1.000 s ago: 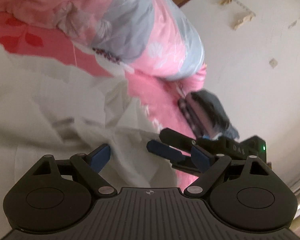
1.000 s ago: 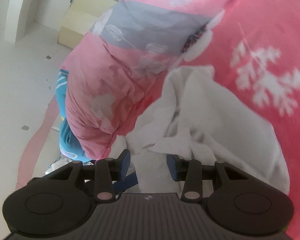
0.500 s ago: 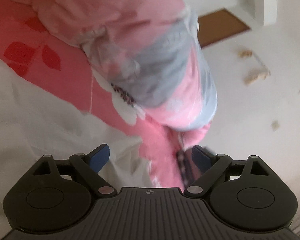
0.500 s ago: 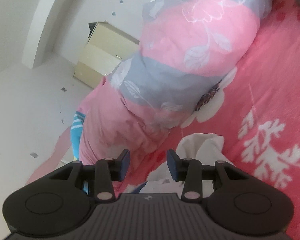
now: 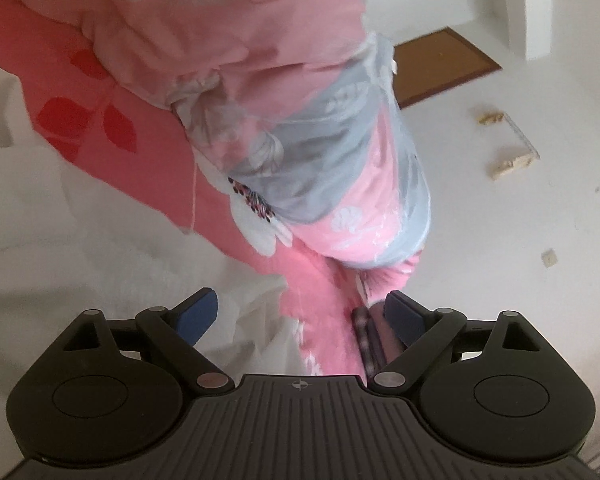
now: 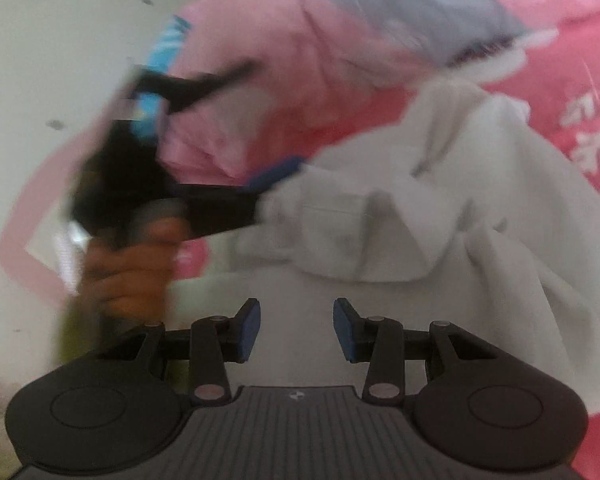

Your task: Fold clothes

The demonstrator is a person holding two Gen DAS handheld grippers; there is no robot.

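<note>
In the right wrist view a hand [image 6: 124, 280] is now showing at the left, gripping the left gripper [image 6: 256, 184]. Its jaws are spread wide with nothing between them. The white garment [image 6: 420, 220] is now filling centre and right, crumpled on the pink bedspread [image 6: 560, 72]. The right gripper [image 6: 296, 330] is hovering over it, jaws released and empty.

One white garment [image 6: 440, 216], crumpled on one pink floral bedsheet [image 5: 148, 160]. One rolled pink-and-grey quilt [image 5: 300, 120]. Two grippers, left [image 5: 300, 316] and right [image 6: 297, 330]. One hand [image 6: 124, 272] visible. One brown doormat [image 5: 444, 64] on the floor.
</note>
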